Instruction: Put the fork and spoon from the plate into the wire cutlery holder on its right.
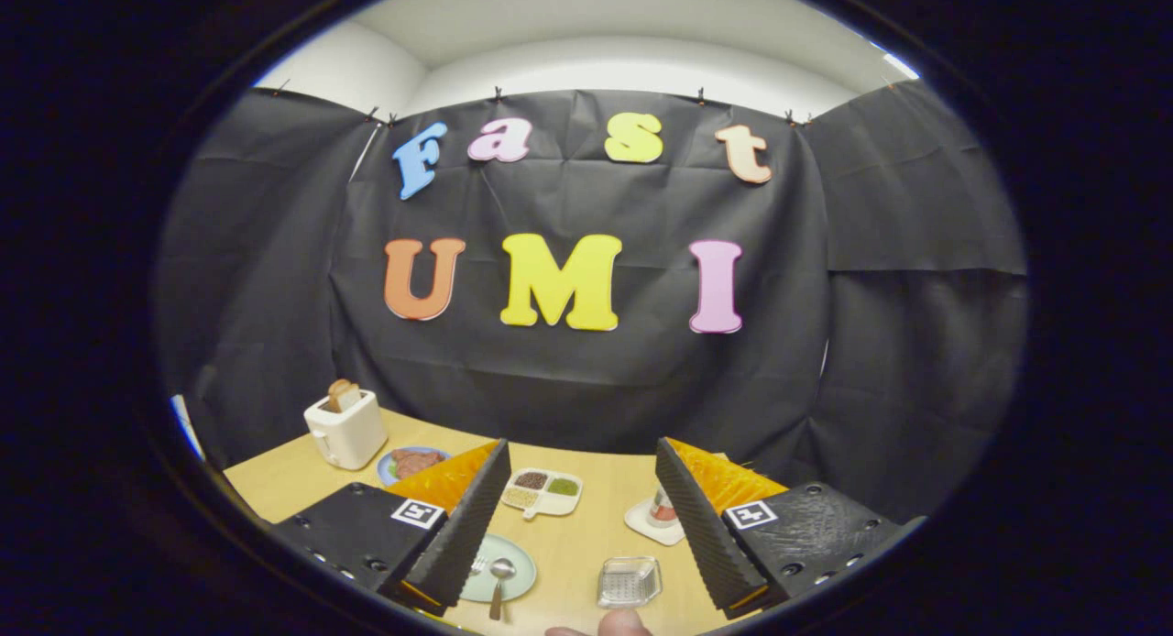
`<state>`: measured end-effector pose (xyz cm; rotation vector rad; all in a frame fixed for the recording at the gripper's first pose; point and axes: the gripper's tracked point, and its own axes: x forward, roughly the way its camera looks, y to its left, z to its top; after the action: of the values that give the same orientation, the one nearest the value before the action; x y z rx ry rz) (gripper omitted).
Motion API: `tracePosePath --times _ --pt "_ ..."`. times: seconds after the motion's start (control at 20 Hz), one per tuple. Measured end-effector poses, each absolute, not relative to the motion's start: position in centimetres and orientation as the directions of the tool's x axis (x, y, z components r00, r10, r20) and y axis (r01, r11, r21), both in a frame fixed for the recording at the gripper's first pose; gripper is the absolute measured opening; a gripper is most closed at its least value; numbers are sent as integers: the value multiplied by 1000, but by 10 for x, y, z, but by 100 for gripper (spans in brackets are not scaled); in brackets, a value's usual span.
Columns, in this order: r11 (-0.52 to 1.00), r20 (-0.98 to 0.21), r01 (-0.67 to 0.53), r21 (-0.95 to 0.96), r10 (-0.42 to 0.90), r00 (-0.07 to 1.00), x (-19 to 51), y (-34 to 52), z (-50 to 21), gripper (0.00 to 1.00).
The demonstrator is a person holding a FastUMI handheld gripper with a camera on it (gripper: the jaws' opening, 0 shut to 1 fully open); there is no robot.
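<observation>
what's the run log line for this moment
gripper: open, above table | spoon, fork: on plate | holder: empty, right of plate

A white toaster (345,428) with bread in its slot stands at the far left of the wooden table (586,535). Just beside it sits a blue plate of food (410,462). A white divided dish (542,491) holding seeds or spices lies mid-table.

Table (586,535): pale wood. Toaster (346,430): white, brown toast. Plate (506,563): pale green; spoon (499,581): silver. Divided dish (542,491): white; brown, green, tan fillings. Cutlery holder (629,581): silvery wire.
</observation>
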<state>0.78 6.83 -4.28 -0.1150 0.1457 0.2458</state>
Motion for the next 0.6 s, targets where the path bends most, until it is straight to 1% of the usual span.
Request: tracePosePath --times 0.2,0.35,0.45,0.6 --pt "938 -293 -336 -82 299 908 9 90 -79 95" --pt "909 -411 -403 -102 331 850 9 104 -108 95" --pt "888 -503 -446 -114 335 796 7 113 -134 96" --pt "863 -649 -497 -91 327 687 -6 120 -177 96"
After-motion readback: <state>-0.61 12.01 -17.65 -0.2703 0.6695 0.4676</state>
